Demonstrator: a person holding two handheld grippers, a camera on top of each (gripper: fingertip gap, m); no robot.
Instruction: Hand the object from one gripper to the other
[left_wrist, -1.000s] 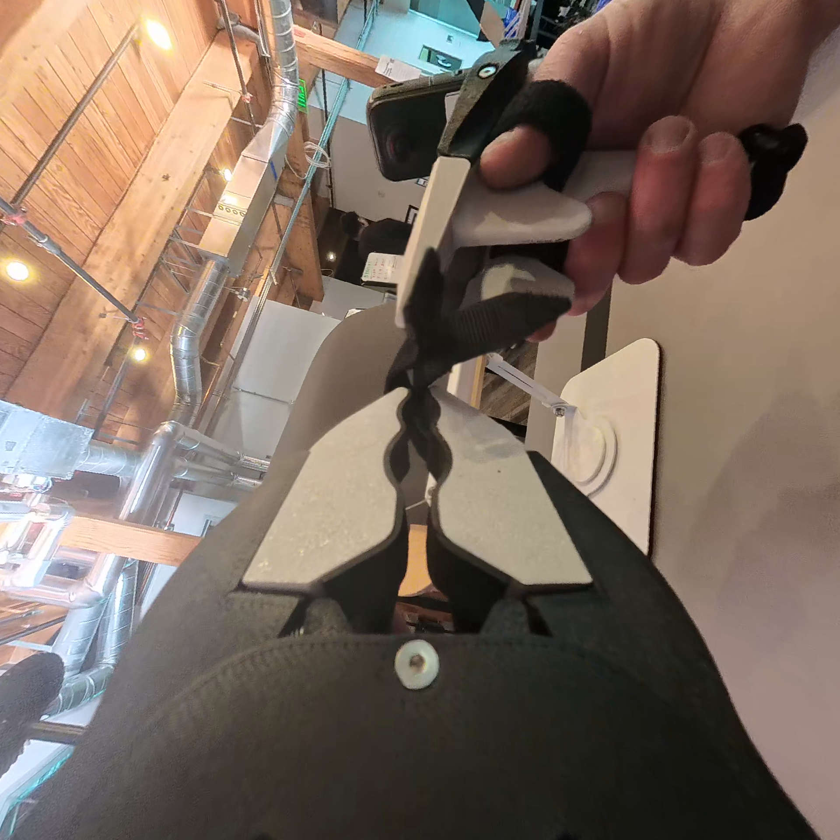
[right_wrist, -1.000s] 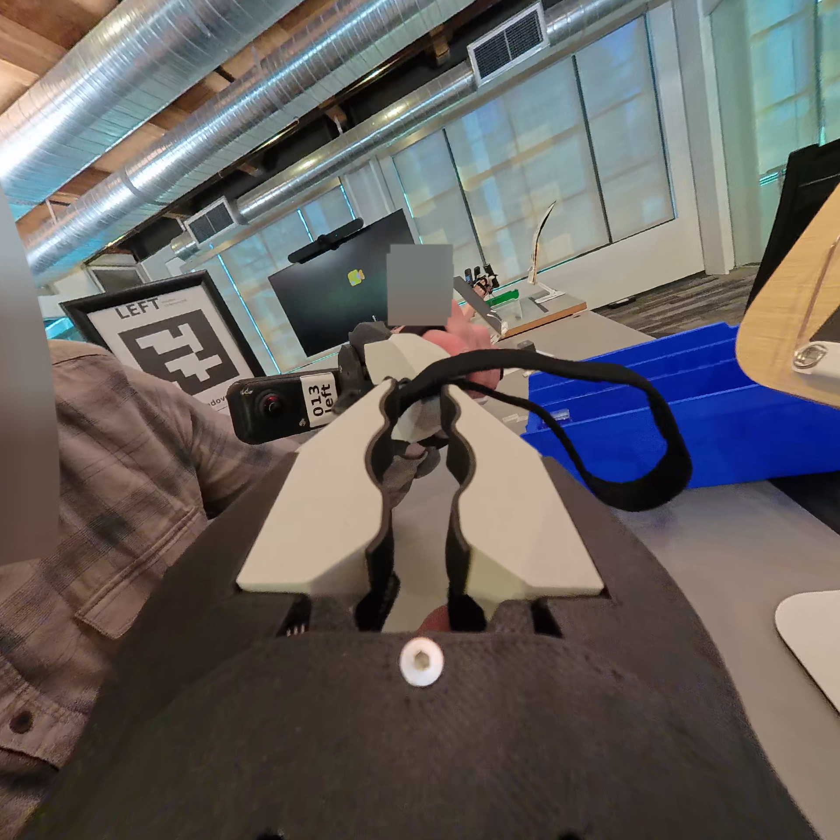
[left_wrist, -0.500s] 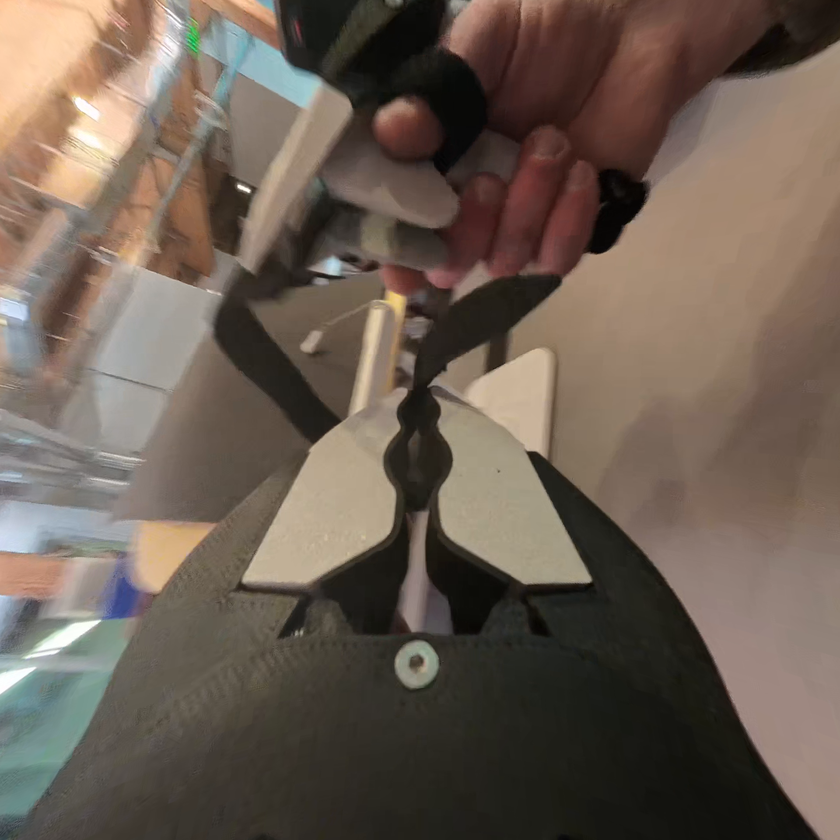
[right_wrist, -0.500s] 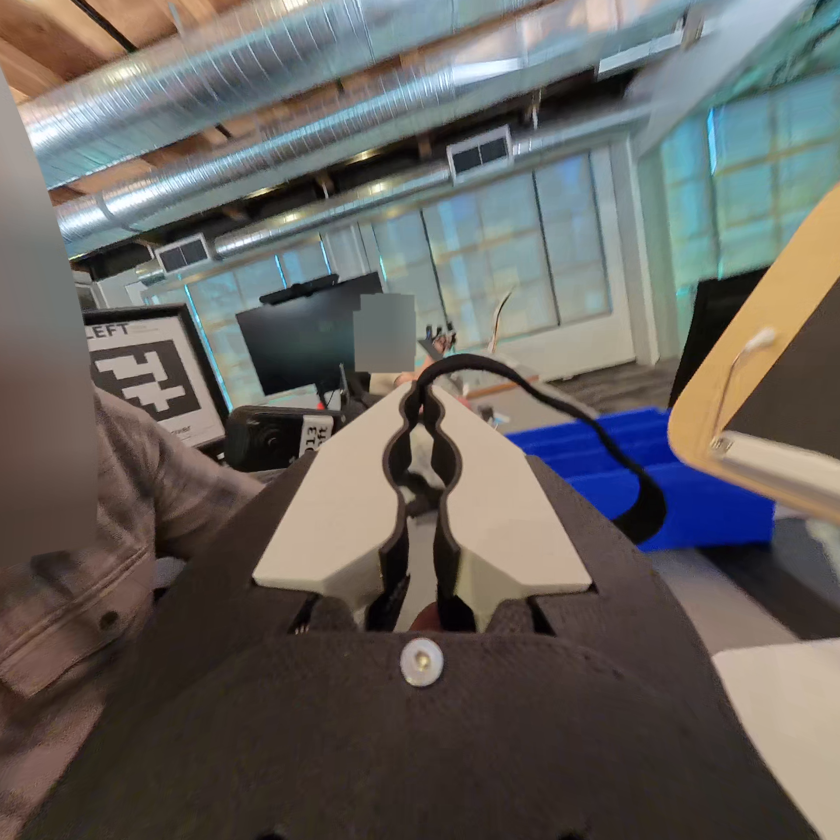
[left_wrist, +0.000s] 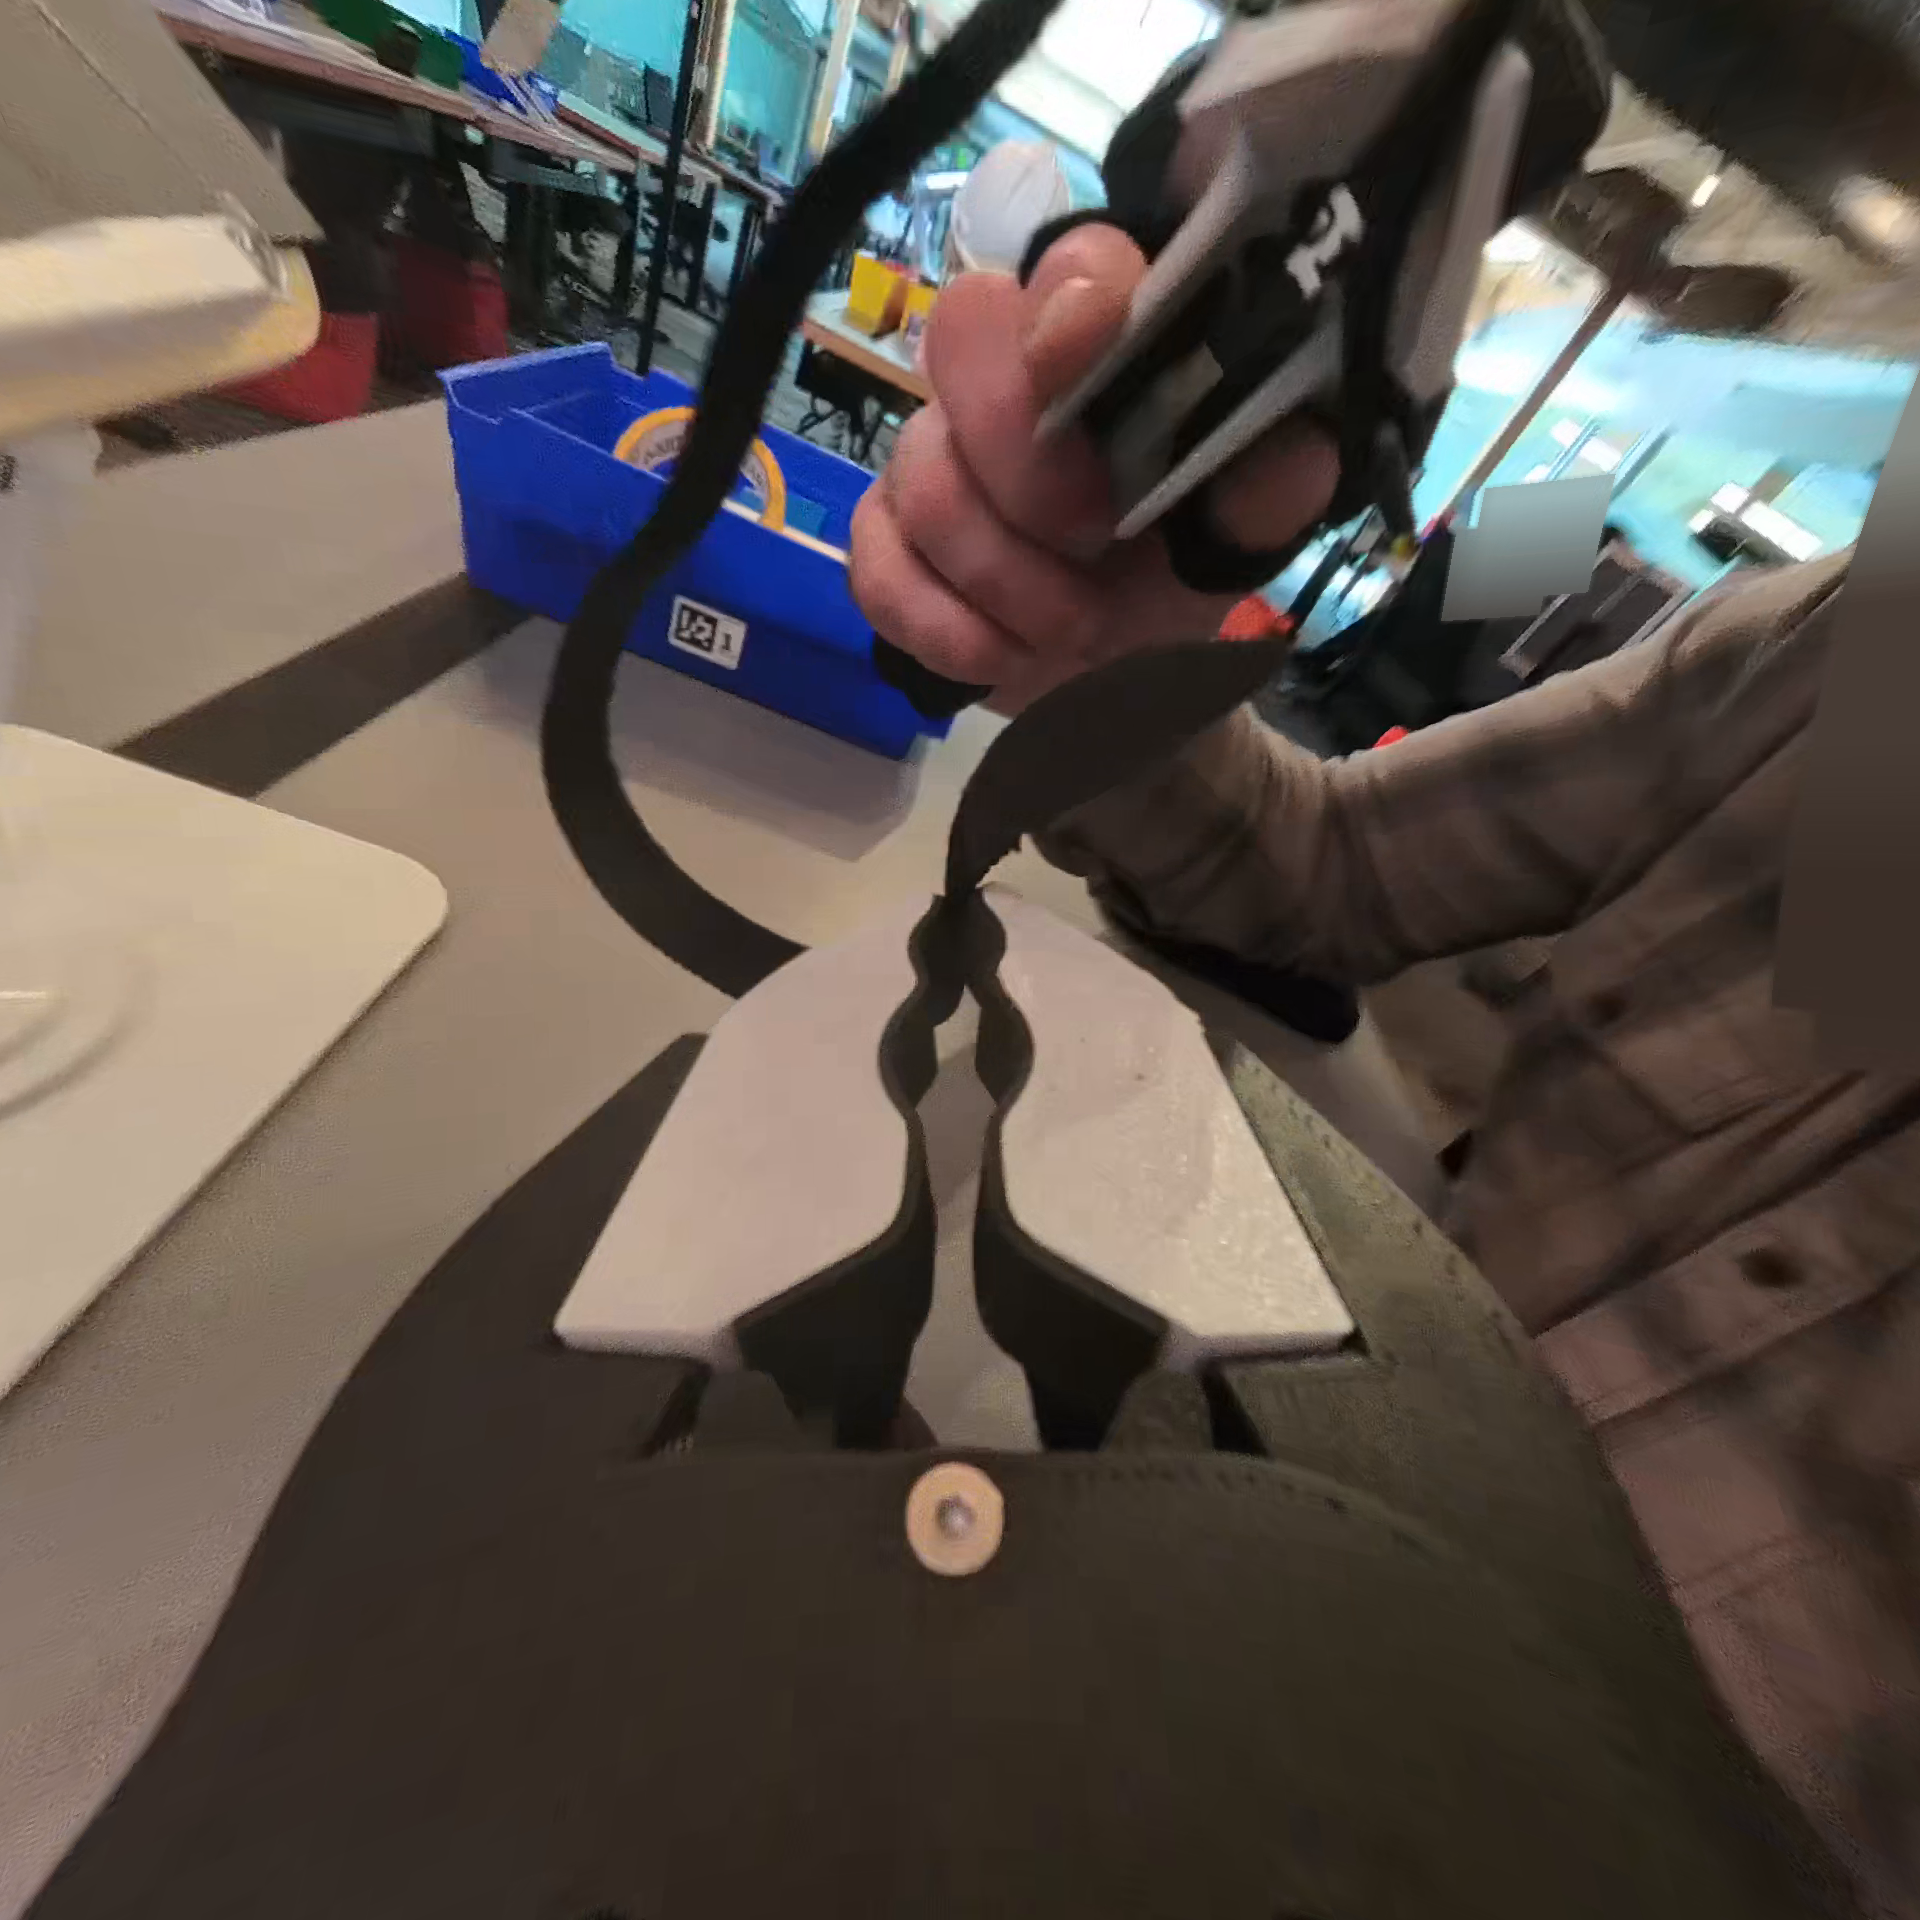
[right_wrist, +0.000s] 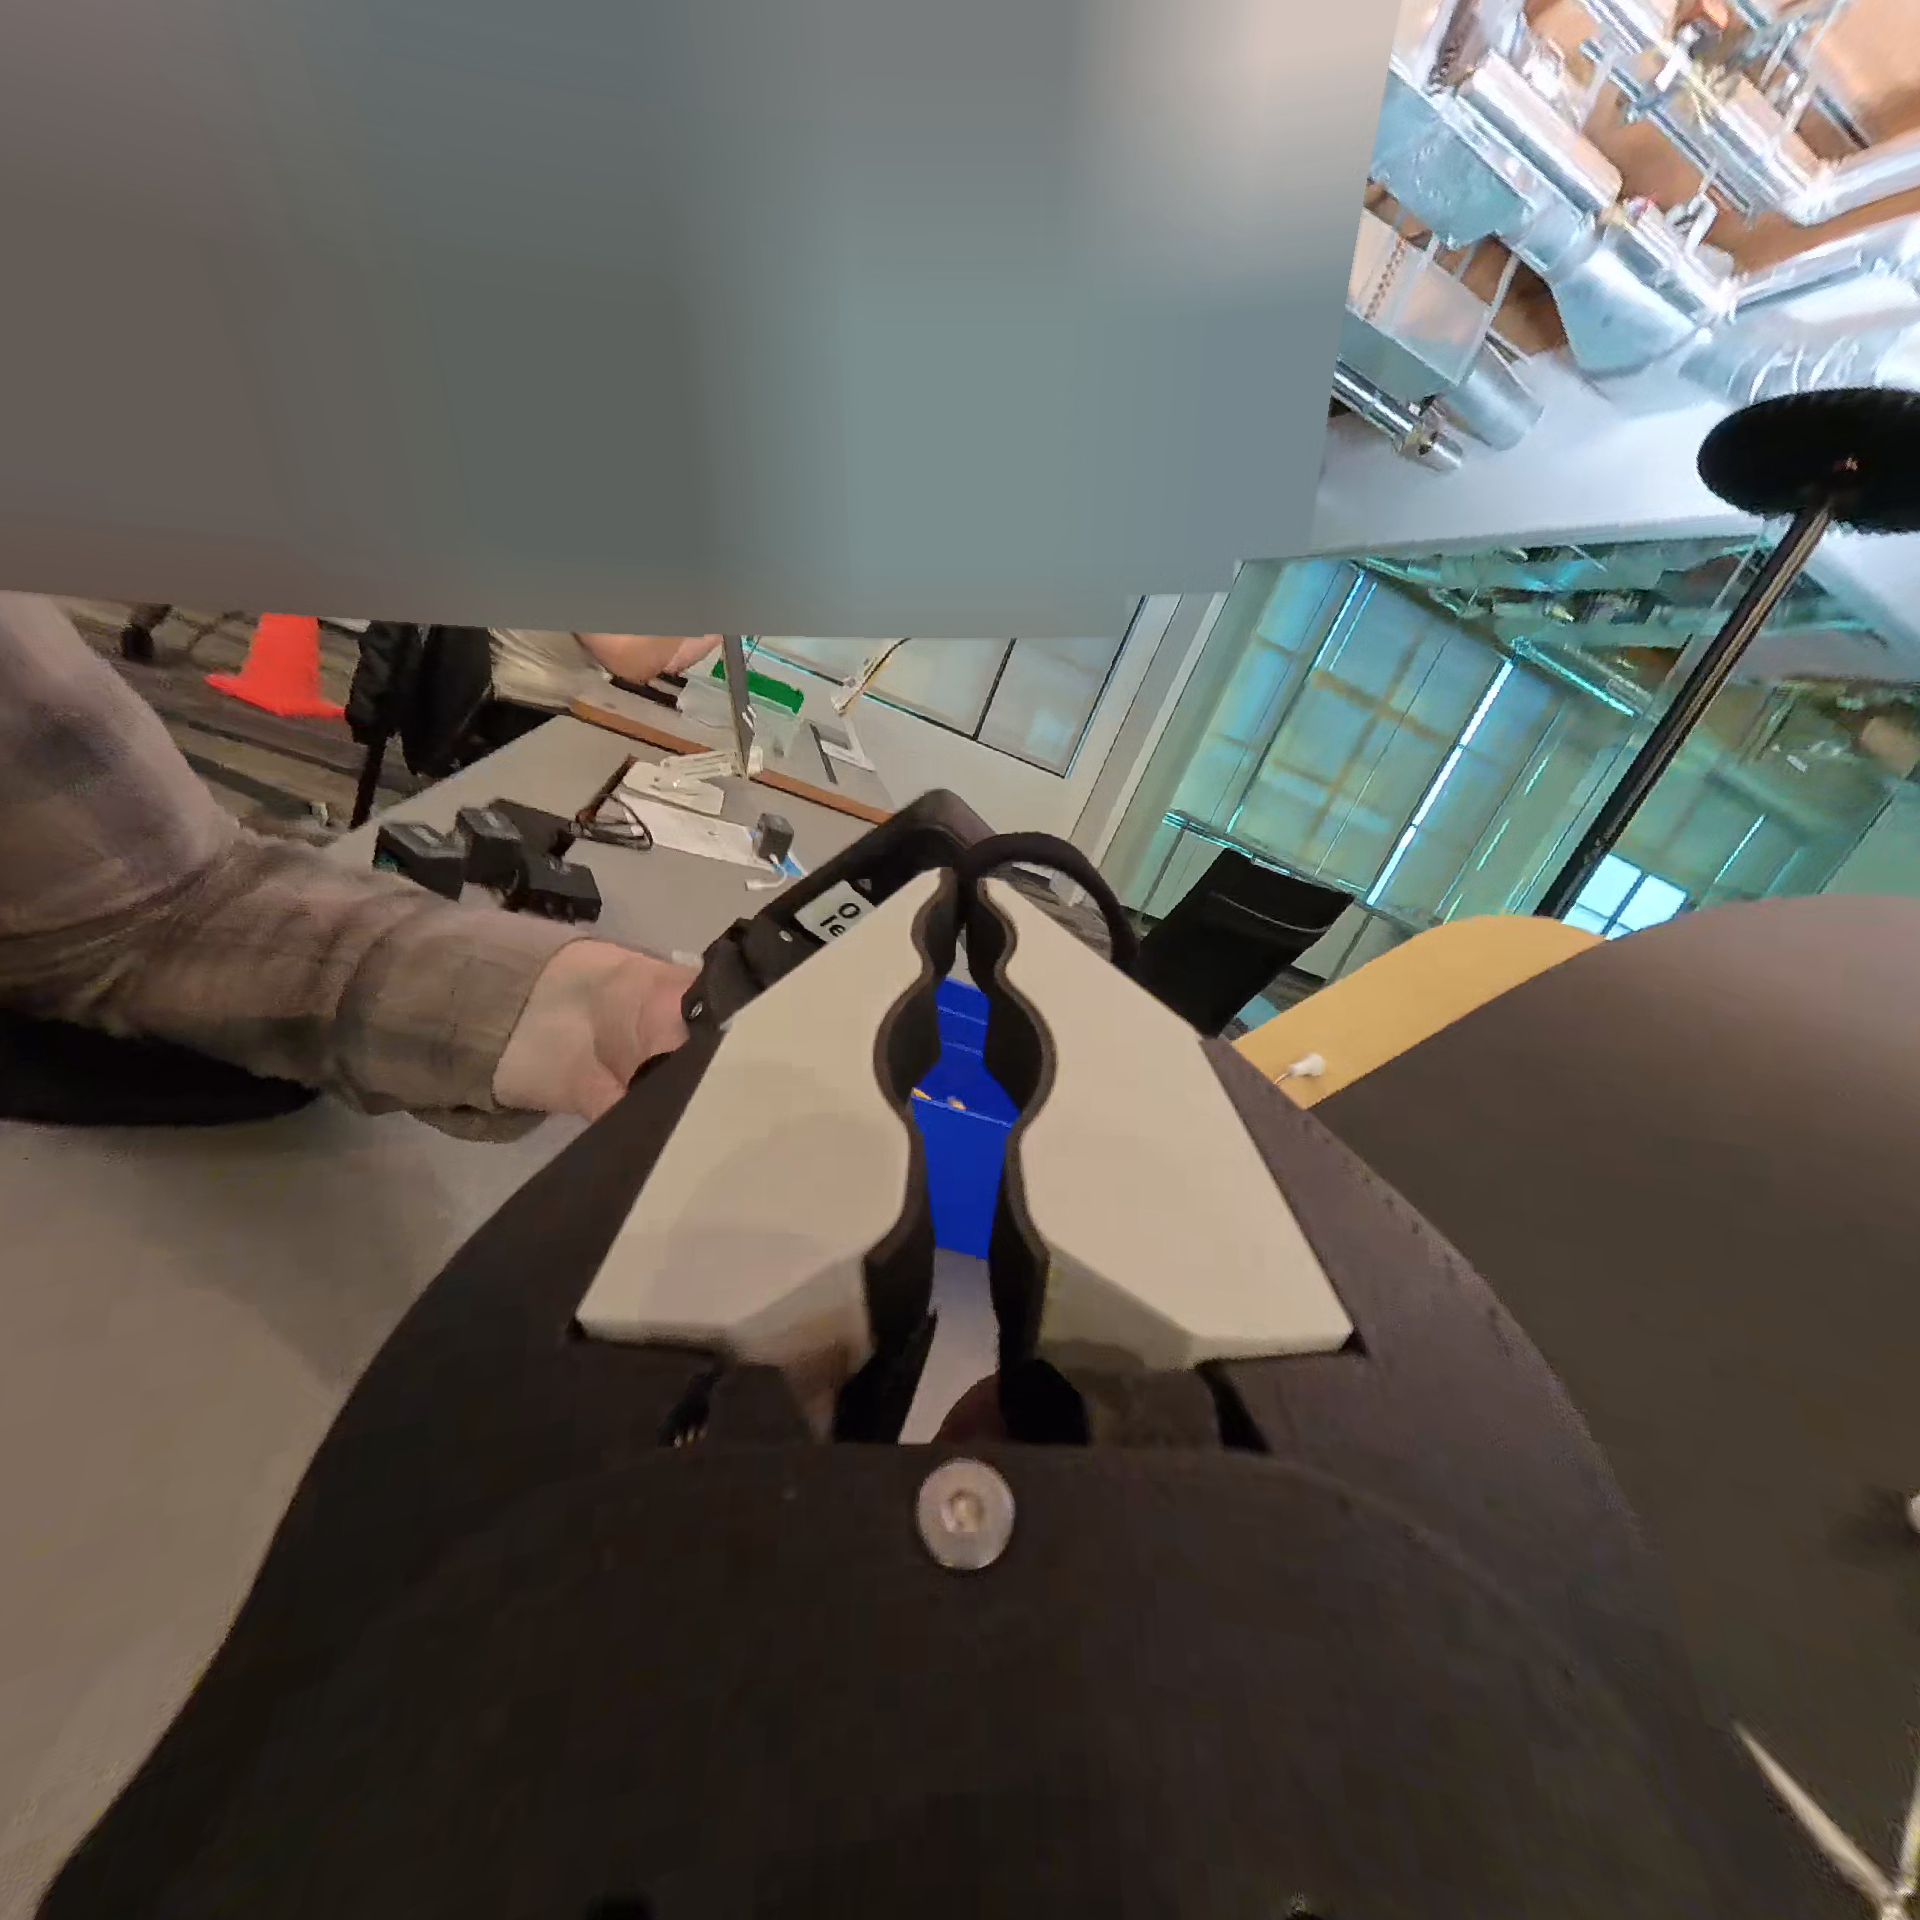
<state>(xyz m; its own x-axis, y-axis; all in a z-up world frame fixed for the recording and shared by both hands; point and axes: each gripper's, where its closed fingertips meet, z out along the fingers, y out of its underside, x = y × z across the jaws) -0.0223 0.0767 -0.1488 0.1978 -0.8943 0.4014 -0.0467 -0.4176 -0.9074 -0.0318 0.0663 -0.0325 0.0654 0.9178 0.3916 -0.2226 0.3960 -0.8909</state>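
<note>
The object is a black strap. My left gripper is shut on one part of it at the fingertips. From there the strap runs up and right, and a long loop swings left and up past the frame's top. A hand holds the right gripper's handle above and right of my left gripper. In the right wrist view my right gripper is shut on the strap, which curls off to the right of the tips. The left gripper's body and the hand holding it lie just behind.
A blue bin holding a yellow tape roll stands on the grey table beyond the strap. A white base plate lies at the left. A dark round board fills the right of the right wrist view. The person's sleeve is close on the right. Left tips to right tips: about 11 centimeters.
Both grippers have swung round, so the views turned from the ceiling toward the table. They moved apart and the strap now hangs between them in a long loop. Both stay shut on it.
</note>
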